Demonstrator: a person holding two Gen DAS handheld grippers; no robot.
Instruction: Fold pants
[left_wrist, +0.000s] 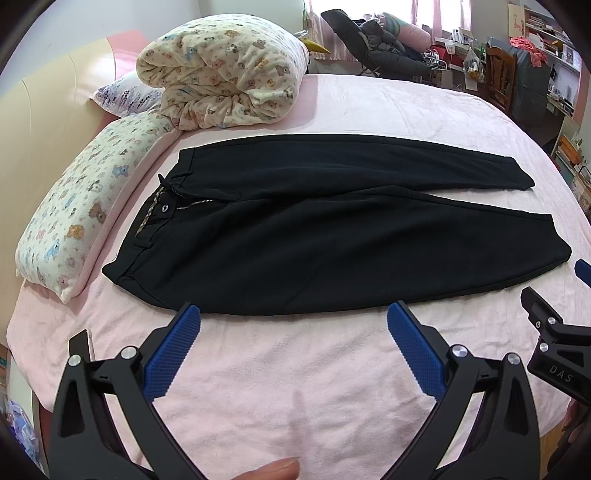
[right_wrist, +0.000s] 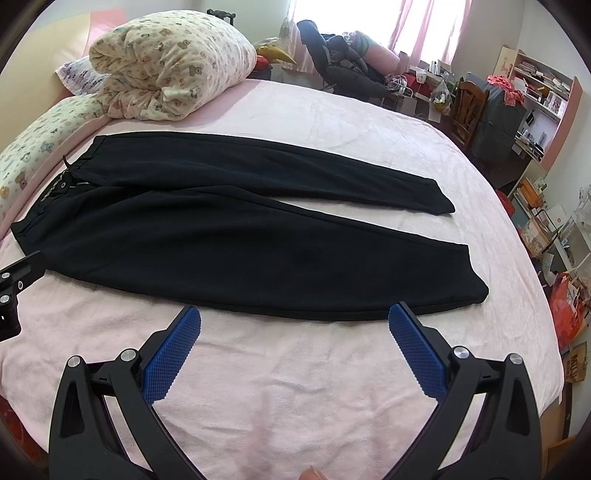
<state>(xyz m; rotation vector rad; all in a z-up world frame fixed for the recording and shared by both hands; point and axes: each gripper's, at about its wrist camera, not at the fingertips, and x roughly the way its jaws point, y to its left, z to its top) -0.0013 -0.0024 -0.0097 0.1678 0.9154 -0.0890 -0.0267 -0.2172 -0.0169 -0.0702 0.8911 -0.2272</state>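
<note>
Left wrist view shows us soft, limp black pants (left_wrist: 325, 236) at twelve o'clock, so we'd pinch the thicker waistband (left_wrist: 147, 229) at nine and the cuffs (right_wrist: 469, 273) at three, with left gripper (left_wrist: 293, 332) and right gripper (right_wrist: 294, 332) both spread wide and empty.

- I am in a home bedroom, facing a wide bed (left_wrist: 332, 369) under a pink fleece cover
- A rolled teddy-bear quilt (left_wrist: 221, 70) and a matching pillow (left_wrist: 85, 206) lie at the head end, against a cream headboard (left_wrist: 44, 122)
- Pink curtains (right_wrist: 417, 22) hang over a bright window
- Beyond the bed stand a wooden chair (right_wrist: 469, 107), a pink shelf unit (right_wrist: 546, 92) packed with books and boxes, and a reclined chair heaped with dark coats (right_wrist: 343, 74)
- Bags and clutter (right_wrist: 565, 310) crowd the floor on the right
</note>
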